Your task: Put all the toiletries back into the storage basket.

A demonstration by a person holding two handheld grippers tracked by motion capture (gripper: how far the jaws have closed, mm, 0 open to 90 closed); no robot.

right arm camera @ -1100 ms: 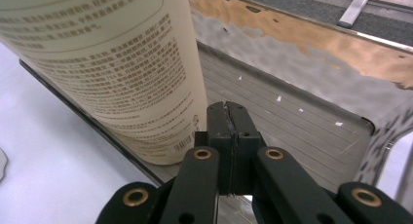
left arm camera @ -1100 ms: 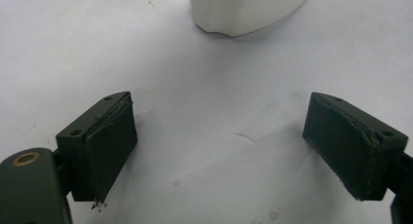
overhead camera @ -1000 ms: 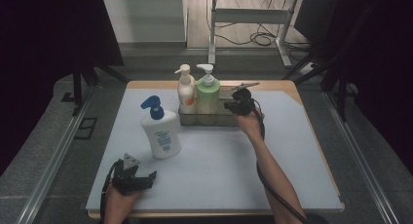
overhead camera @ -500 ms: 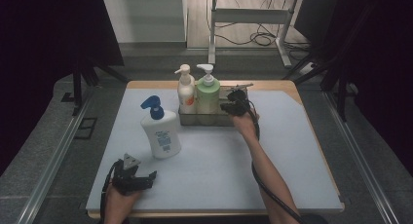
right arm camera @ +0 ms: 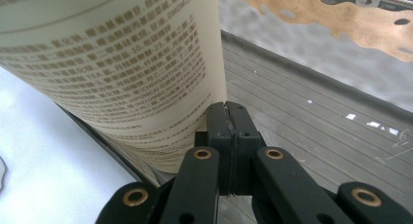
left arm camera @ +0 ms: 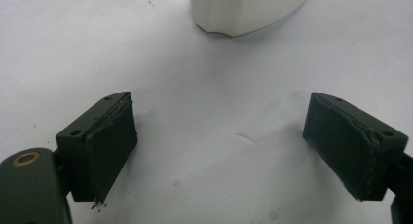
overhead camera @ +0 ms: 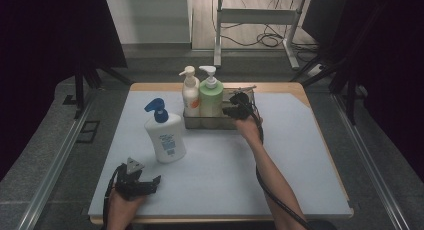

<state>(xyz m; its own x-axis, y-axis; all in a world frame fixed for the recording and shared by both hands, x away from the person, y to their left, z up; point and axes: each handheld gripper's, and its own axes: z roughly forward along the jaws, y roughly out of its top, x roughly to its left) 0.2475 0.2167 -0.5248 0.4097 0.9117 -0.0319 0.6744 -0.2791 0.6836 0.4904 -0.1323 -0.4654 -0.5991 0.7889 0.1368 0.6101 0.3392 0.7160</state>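
A metal tray [overhead camera: 220,123] at the back of the table holds a white bottle with an orange label [overhead camera: 190,96] and a pale green pump bottle [overhead camera: 211,97]. My right gripper [overhead camera: 234,110] reaches into the tray's right part, just beside the green bottle. In the right gripper view its jaws [right arm camera: 227,114] are shut with nothing between them, close against the printed bottle [right arm camera: 122,63] above the tray floor [right arm camera: 316,136]. A white bottle with a blue pump [overhead camera: 165,135] stands on the mat. My left gripper [overhead camera: 150,182] rests near the front left, open [left arm camera: 219,131], facing that bottle's base [left arm camera: 243,9].
A white mat [overhead camera: 225,170] covers most of the wooden table. The tray's right half holds no bottle. Dark curtains, a rail and cables lie beyond the table's far edge.
My right gripper has edged slightly left inside the tray, toward the green bottle. The left gripper has stayed where it was.
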